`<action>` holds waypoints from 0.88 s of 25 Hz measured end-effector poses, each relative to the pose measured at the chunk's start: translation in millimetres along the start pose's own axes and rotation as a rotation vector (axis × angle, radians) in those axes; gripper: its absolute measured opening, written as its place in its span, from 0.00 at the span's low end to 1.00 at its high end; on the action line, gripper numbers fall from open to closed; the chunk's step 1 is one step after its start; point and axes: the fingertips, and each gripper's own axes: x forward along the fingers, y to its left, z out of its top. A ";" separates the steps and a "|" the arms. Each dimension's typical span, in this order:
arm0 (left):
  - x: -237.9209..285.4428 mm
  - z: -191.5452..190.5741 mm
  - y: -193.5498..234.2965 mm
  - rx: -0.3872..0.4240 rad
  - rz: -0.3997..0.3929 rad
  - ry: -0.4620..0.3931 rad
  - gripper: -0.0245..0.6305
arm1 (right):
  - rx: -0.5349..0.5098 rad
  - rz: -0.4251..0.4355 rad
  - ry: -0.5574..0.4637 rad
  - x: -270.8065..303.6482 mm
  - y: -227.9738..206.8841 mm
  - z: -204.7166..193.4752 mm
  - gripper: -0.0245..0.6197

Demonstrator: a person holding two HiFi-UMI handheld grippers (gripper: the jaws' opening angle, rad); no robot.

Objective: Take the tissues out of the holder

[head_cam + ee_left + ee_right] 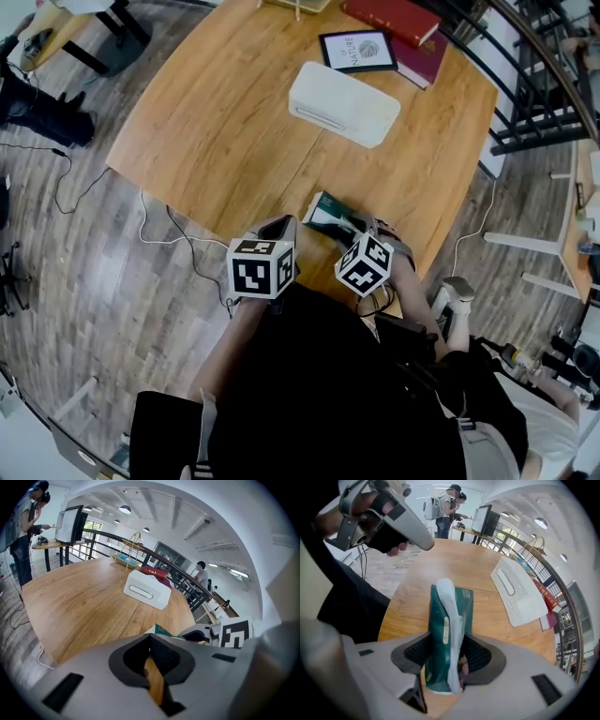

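The white tissue holder (342, 101) (146, 589) (518, 592) lies on the wooden table (225, 122), past its middle. A green tissue pack (326, 212) (445, 634) with white tissue showing along its edge is out of the holder, over the table's near edge. My right gripper (349, 225) (445, 656) is shut on the pack's near end. My left gripper (279, 228) (150, 656) hovers just to the left of the pack, its pads meeting with nothing between them. The pack's corner (161, 631) peeks over the left gripper's body.
Red books (398, 23) and a framed card (357, 50) lie at the table's far edge, beyond the holder. A wire rack (129, 555) stands farther back. A black railing (525, 84) runs along the right. Cables (150, 234) trail on the floor at left.
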 end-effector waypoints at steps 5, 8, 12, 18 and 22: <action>-8.2 -9.3 8.6 -0.022 0.024 -0.007 0.05 | -0.018 -0.035 -0.053 -0.4 1.9 1.1 0.41; -12.1 -13.9 9.5 -0.029 0.033 -0.008 0.05 | -0.002 -0.054 -0.114 -5.8 3.1 1.5 0.42; -14.0 -16.1 5.3 -0.022 0.032 -0.011 0.05 | 0.036 -0.141 -0.211 -26.3 -4.2 2.0 0.42; -9.3 -19.2 -5.5 0.004 0.017 -0.007 0.05 | 0.450 -0.052 -0.537 -84.6 -16.7 8.1 0.41; -4.9 -22.3 -22.0 0.015 -0.008 -0.004 0.05 | 0.749 -0.029 -0.676 -109.9 -27.6 -8.1 0.28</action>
